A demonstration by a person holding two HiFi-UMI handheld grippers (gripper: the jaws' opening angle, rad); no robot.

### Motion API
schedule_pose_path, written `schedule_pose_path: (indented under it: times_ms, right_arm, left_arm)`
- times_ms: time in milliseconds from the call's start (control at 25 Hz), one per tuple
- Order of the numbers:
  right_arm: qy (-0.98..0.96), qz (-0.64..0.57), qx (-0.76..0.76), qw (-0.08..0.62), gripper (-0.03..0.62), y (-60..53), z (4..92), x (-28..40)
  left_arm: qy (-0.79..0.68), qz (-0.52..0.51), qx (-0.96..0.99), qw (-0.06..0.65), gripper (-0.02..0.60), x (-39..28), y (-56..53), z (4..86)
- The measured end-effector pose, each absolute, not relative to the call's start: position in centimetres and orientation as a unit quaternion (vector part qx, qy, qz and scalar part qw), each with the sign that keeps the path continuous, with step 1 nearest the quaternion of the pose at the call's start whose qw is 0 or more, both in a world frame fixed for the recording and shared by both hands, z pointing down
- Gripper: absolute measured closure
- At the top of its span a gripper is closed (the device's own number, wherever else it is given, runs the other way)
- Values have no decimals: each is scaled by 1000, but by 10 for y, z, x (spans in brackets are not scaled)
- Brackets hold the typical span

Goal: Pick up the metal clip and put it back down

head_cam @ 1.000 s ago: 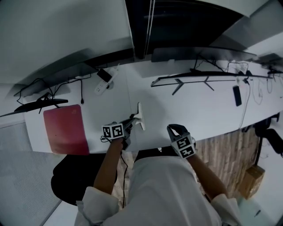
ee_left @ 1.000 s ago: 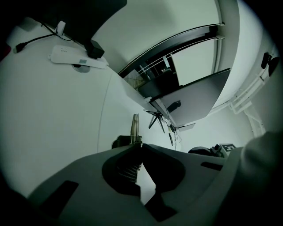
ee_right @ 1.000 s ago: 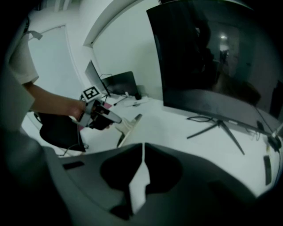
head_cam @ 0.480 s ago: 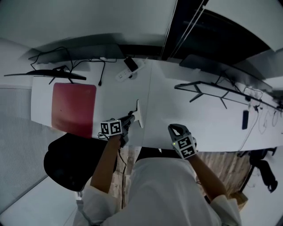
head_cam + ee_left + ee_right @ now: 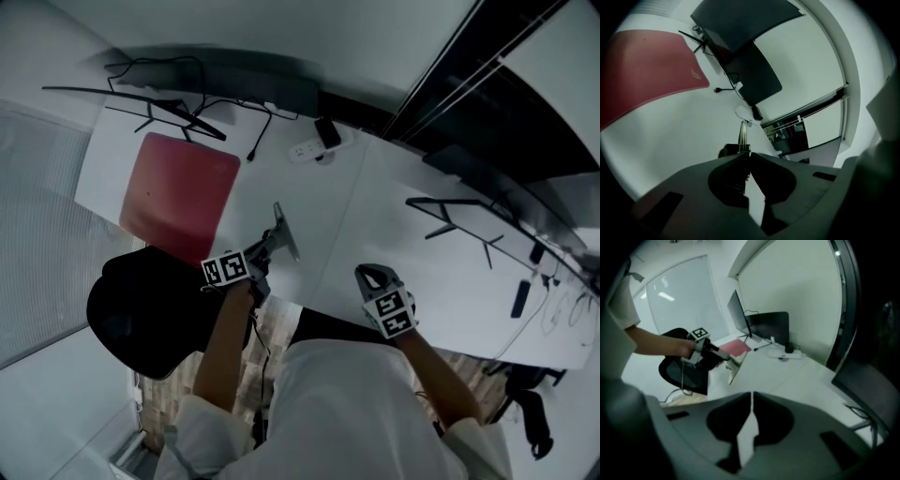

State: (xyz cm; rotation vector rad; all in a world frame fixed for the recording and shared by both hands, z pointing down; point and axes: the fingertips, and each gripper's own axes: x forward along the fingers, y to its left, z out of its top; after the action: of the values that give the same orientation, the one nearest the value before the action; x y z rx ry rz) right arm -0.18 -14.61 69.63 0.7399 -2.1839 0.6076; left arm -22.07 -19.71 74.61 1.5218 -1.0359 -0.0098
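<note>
Since it is thin, metal clip [image 5: 281, 231]: pinched by one end in the left tongs [image 5: 748, 153], over the desk's [image 5: 361, 211] near edge.
Right tongs [image 5: 751, 395]: pressed together, empty, held aside.

The head view is looking steeply down from above the person onto the desk [image 5: 375, 216]. The left gripper view is riding low, close behind the clip [image 5: 743, 133], with the mat [image 5: 642, 70] at its left. The right gripper view is looking across the desk from farther off, sharing clip and mat with both others.
</note>
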Motion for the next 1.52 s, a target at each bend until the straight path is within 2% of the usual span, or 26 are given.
schedule_pose_path:
  times_ms: [640,960,1520]
  right_arm:
    - [-873,203,223,384,557,-166,705,-61]
    - [-870,211,211,393,557,-155,717,-74]
    - [-860,223,213,407,557,-143,731,-72]
  left_arm:
    - [-575,-148,506,626,541,-320,-157,787]
    - [-607,-200,432,636,541,-334,-143,815]
    - [-613,-203,415,640,540,-333,-141,838]
